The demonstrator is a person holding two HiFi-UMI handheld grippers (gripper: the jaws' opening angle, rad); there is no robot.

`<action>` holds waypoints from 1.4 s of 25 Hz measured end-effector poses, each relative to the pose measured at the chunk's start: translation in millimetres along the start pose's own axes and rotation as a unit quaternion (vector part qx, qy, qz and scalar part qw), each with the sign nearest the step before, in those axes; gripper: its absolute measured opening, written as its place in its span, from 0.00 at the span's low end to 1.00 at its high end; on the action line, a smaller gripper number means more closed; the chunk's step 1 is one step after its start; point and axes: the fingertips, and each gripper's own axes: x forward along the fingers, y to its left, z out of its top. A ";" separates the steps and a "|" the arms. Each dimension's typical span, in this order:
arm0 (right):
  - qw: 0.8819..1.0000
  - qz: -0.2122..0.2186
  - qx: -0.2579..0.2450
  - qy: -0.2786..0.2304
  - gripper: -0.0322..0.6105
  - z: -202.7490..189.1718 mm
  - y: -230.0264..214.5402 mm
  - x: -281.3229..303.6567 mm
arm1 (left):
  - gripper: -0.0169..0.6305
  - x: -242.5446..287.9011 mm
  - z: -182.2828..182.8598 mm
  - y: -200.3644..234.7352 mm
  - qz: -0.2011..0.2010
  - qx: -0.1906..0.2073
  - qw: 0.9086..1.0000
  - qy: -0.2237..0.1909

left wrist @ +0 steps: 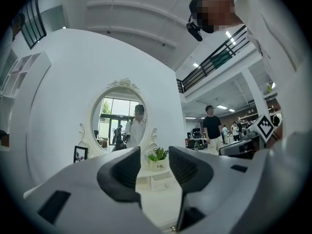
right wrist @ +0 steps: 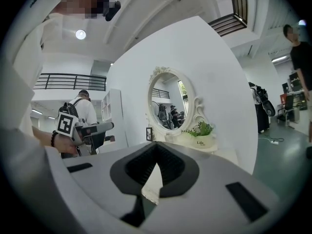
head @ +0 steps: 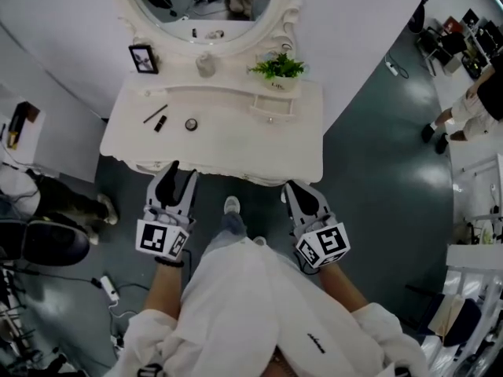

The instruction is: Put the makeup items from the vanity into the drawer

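Makeup items (head: 160, 122) — three small pieces — all lie on the vanity (head: 236, 151), none stowed yet. The left gripper (head: 182, 171) has its jaws apart, empty; the right gripper (head: 297, 188) has them together, empty.

The white carved vanity table (head: 236, 144) looks like smooth, matt painted wood; its oval mirror (head: 206, 5) is glossy glass; the dark grey floor (head: 377, 171) shines slightly.

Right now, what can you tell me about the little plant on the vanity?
The potted plant has bushy green leaves in a small white pot with dark lettering. It stands upright at the back right of the vanity, on a raised ledge over a small drawer, close beside the oval mirror.
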 end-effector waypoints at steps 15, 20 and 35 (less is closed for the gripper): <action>0.999 -0.016 0.006 0.031 0.08 -2.5 -36.3 125.4 | 0.58 102.2 -64.6 112.1 0.006 -0.038 0.998 0.043; 0.999 -0.020 0.006 0.040 0.08 -3.2 -36.1 173.1 | 0.58 132.3 -86.2 150.0 -0.009 -0.045 0.997 0.059; 0.994 -0.051 0.008 0.093 0.08 -38.2 -48.2 242.6 | 0.58 181.4 -137.7 189.2 -0.054 -0.066 0.992 0.095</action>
